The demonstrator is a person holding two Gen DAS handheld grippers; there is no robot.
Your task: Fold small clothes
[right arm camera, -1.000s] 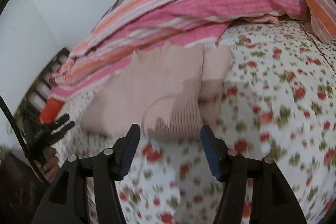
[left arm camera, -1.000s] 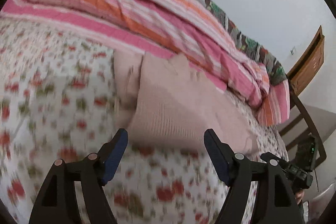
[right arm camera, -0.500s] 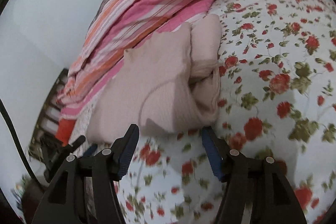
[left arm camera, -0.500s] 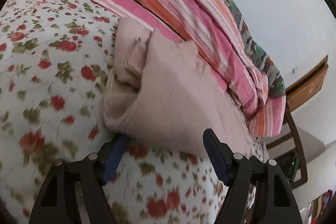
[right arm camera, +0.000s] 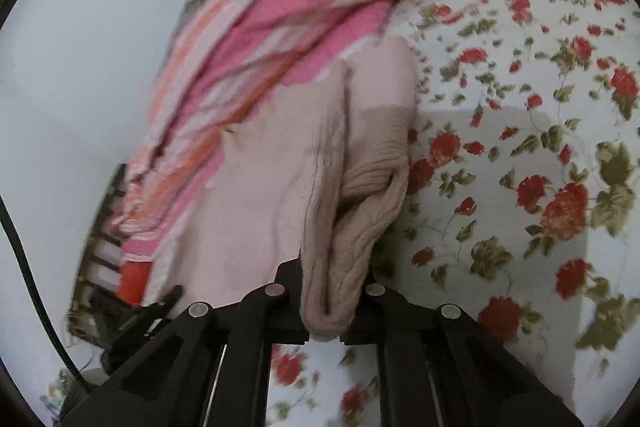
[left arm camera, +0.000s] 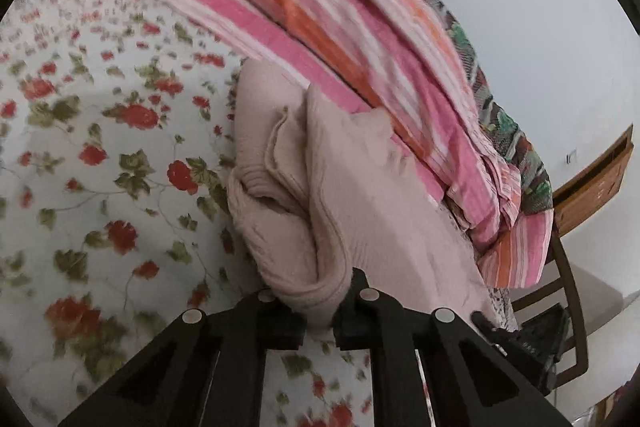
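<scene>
A pale pink knitted garment (left arm camera: 360,187) lies folded on the floral bedsheet (left arm camera: 100,167), its far edge against a striped quilt. My left gripper (left arm camera: 320,311) is shut on the garment's near ribbed corner, the cloth bunched between the black fingers. In the right wrist view the same garment (right arm camera: 280,167) runs away from me, and my right gripper (right arm camera: 328,307) is shut on its other near corner, where several knit layers are pinched together. The blue pads are hidden by the cloth in both views.
A pink, orange and white striped quilt (left arm camera: 340,27) is heaped along the far side of the bed. A wooden headboard (left arm camera: 592,183) and a dark chair frame (left arm camera: 568,291) stand at the right. The floral sheet (right arm camera: 520,167) stretches out to the right of the garment.
Both grippers moved forward and down to the garment's near edge, rolled a little, and went from wide open to shut on its two near corners.
</scene>
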